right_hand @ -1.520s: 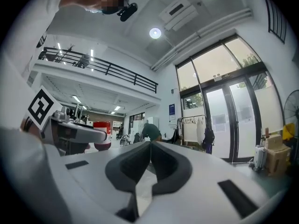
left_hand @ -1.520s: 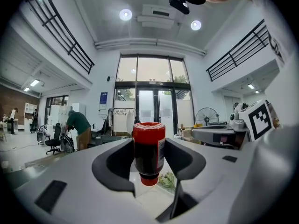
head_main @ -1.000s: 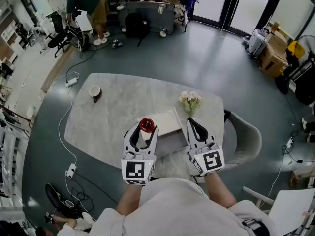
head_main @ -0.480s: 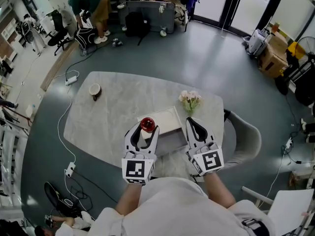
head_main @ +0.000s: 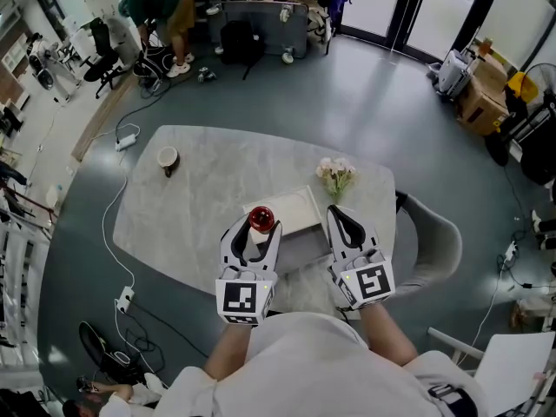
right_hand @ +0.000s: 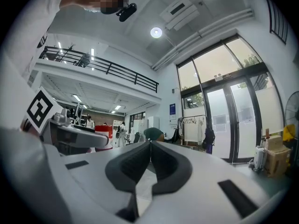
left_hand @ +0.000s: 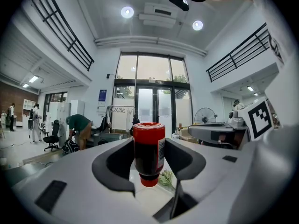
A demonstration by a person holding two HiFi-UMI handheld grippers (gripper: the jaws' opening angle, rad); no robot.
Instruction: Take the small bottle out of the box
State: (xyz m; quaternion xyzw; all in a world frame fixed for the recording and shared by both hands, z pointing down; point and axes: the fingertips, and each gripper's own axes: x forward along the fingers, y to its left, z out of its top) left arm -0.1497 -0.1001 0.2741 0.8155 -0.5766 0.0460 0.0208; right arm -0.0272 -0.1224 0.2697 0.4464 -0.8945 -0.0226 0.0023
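Observation:
My left gripper [head_main: 258, 225] is shut on a small dark bottle [head_main: 260, 219] with a red cap, held in the air above the near left part of the white box [head_main: 295, 217]. In the left gripper view the bottle [left_hand: 149, 154] hangs between the two jaws [left_hand: 149, 164], its red end upward and a small red tip below. My right gripper [head_main: 340, 221] hovers beside the box's right side, tilted upward, its jaws shut with nothing between them [right_hand: 150, 149]. The open white box lies on the marble table [head_main: 208, 189].
A small bunch of pale flowers [head_main: 335, 177] stands just behind the box. A cup [head_main: 168, 160] sits at the table's far left. A grey chair [head_main: 431, 241] stands right of the table. A person [head_main: 162, 11] bends over bags at the far left of the room.
Both grippers and the bottle stay almost still, with only a slight drift. The person in the background has shifted a little.

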